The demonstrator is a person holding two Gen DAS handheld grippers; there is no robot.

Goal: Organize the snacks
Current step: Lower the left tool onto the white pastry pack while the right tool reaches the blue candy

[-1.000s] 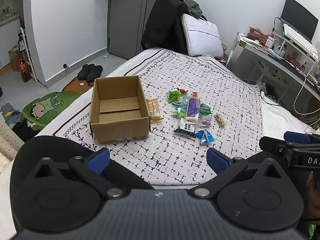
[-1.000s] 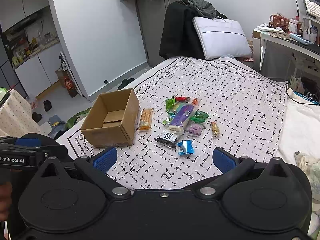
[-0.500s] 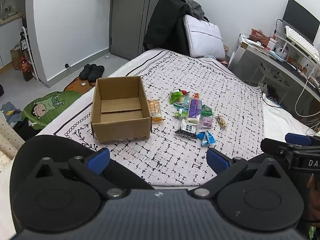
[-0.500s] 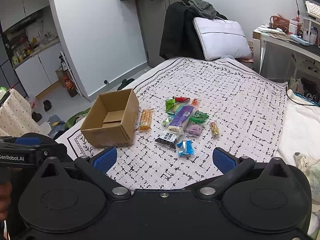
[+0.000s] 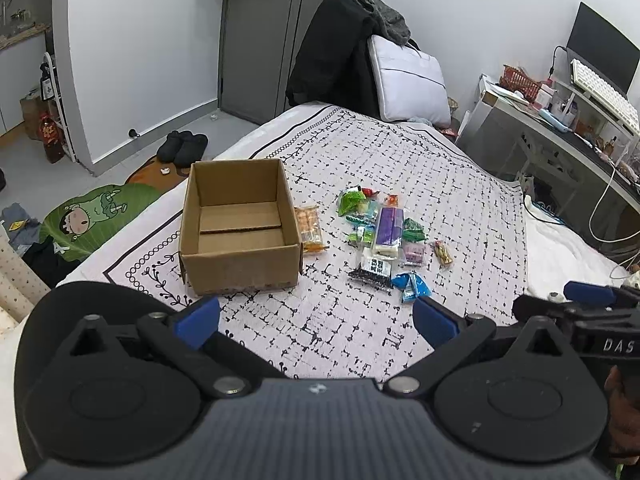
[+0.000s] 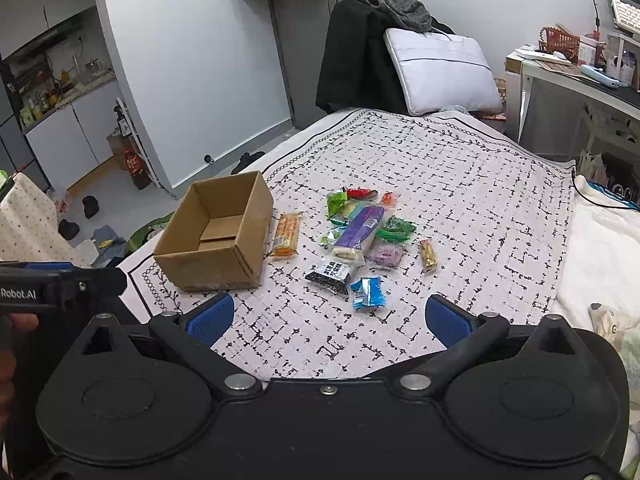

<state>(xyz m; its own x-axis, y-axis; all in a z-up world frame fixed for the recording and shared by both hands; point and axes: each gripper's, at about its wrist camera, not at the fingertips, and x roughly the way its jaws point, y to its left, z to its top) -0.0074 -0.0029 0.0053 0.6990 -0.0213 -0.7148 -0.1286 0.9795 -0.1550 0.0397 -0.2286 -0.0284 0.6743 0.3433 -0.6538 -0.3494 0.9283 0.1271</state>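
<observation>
An open, empty cardboard box (image 5: 240,232) (image 6: 216,240) stands on the patterned bed cover. To its right lie several snack packets: an orange cracker pack (image 5: 308,230) (image 6: 286,234) beside the box, a long purple pack (image 5: 389,230) (image 6: 358,232), a black pack (image 5: 370,270) (image 6: 330,274) and a blue pack (image 5: 412,286) (image 6: 368,292). My left gripper (image 5: 316,318) is open and empty, held above the bed's near edge. My right gripper (image 6: 328,318) is open and empty, also short of the snacks.
The bed cover (image 5: 400,168) runs back to a pillow (image 5: 408,80) and a chair draped with dark clothes (image 5: 336,52). A desk with a keyboard (image 5: 600,92) stands at right. Slippers (image 5: 182,148) and a green mat (image 5: 92,216) lie on the floor at left.
The left gripper view has shifted slightly, so the box and snacks sit a little further right and lower. The right gripper has barely moved. Both stay open.
</observation>
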